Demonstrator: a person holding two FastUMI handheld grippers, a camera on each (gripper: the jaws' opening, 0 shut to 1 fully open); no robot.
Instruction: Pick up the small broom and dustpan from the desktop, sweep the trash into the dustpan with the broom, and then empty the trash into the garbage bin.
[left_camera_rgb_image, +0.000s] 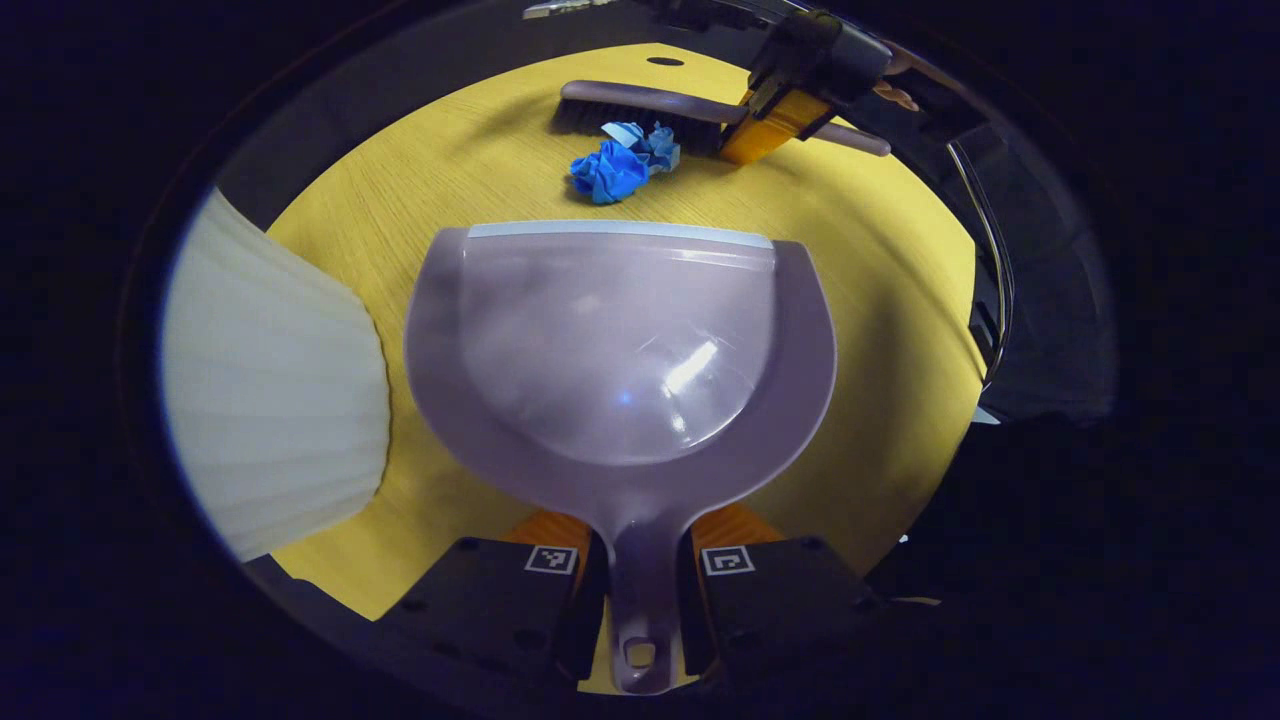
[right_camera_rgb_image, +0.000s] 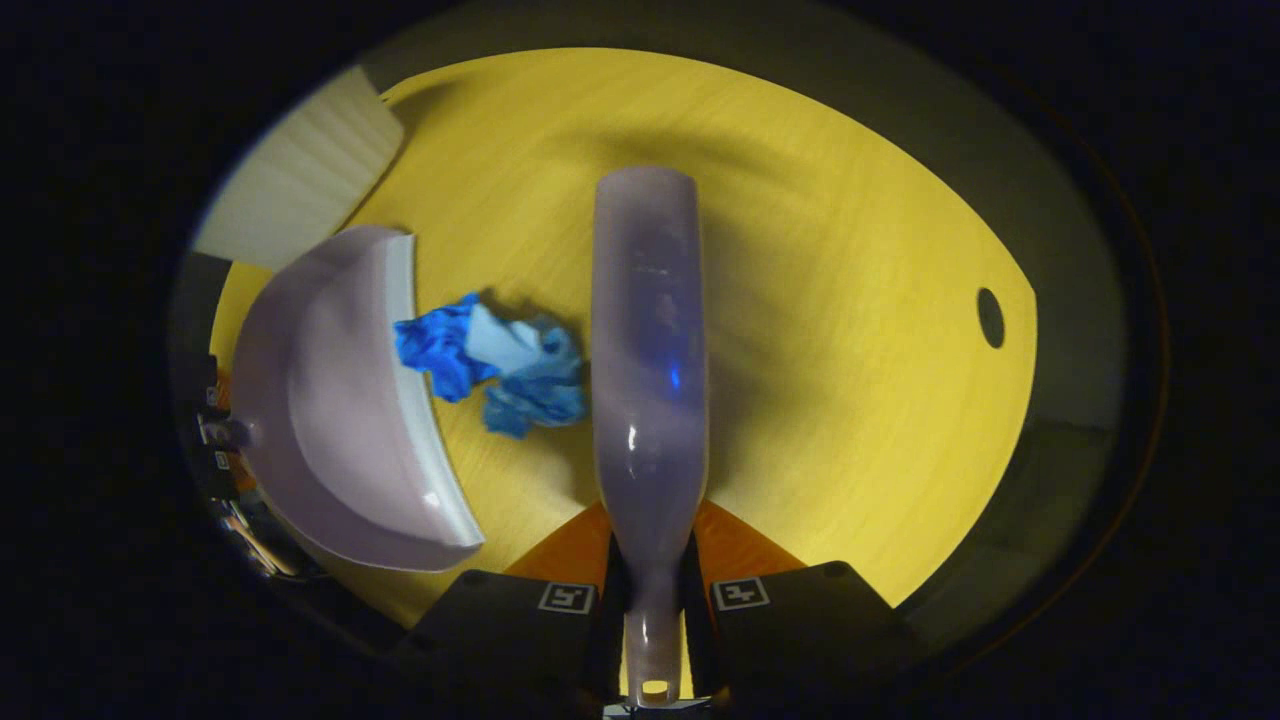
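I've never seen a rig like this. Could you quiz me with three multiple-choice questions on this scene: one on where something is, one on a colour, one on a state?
1. Where does the crumpled blue paper trash lie?
A. in the dustpan
B. between dustpan and broom
C. in the bin

2. What colour is the wooden desktop?
A. yellow
B. white
C. green

3. What do the left tongs hold?
A. nothing
B. the bin
C. the handle of the pale purple plastic dustpan

Answers: B, it sits between the dustpan's lip and the pale purple broom; A, the top is yellow; C, both fingers clamp the handle.

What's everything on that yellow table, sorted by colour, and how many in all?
Purple: 2, dustpan and broom
Blue: 1, crumpled trash
White: 1, ribbed bin
Total: 4
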